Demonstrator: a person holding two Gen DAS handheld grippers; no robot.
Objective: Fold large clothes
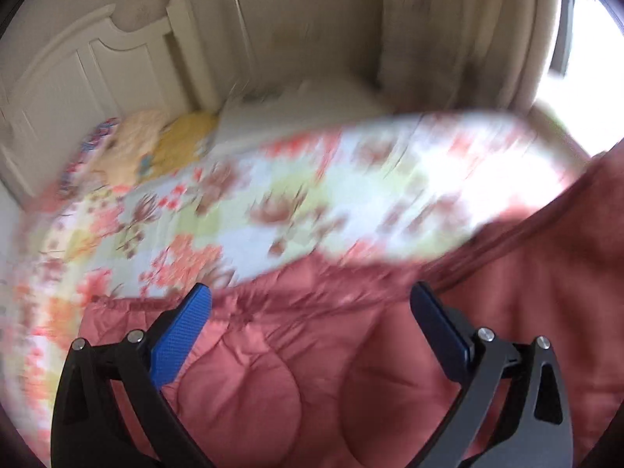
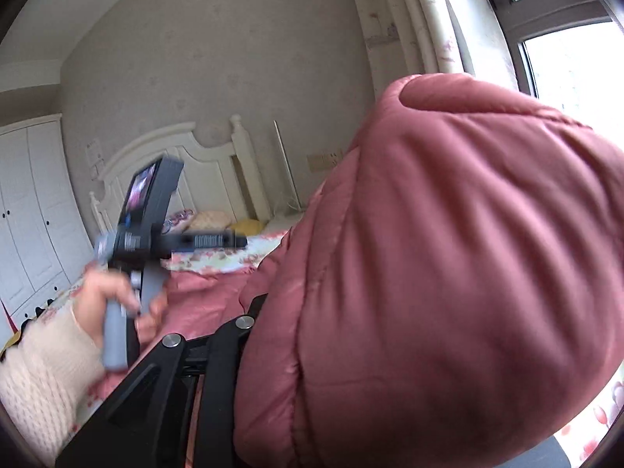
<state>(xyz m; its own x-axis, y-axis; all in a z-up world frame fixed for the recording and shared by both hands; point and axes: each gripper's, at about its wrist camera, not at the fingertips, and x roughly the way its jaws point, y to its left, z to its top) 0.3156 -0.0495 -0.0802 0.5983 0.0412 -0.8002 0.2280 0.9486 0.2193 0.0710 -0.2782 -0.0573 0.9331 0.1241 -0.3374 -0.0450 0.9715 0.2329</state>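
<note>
The surface under you is a bed covered with a floral quilt in white, pale green and coral (image 1: 241, 195), blurred in your left wrist view. At its far end stands a cream carved wooden headboard with a turned post (image 1: 117, 66), and against it lie a few small cushions, 1 yellow (image 1: 183, 140), 1 peach and 1 with a blue-and-red pattern. The wall behind is pale beige wallpaper (image 2: 218, 62); white panelled wardrobe doors with dark knobs (image 2: 27, 210) run along the left in the right wrist view, and a bright window with a dark frame (image 2: 565, 50) fills the upper right beside a pale curtain. I see no containers here. The dusty-pink quilted puffer jacket (image 1: 312, 370) lies spread on the bed right below your left gripper (image 1: 312, 312), whose 2 blue-padded fingers (image 1: 175, 343) stand wide apart with nothing between them. Your right gripper (image 2: 249, 323) is mostly buried: a bulging fold of the same jacket covers its tips, so the pads are hidden, but the jaws are drawn in close and the fabric hangs lifted from them, clamped. In that view your left hand (image 2: 105, 304), in a cream knitted sleeve (image 2: 43, 374), grips the grey handle of the other tool.
</note>
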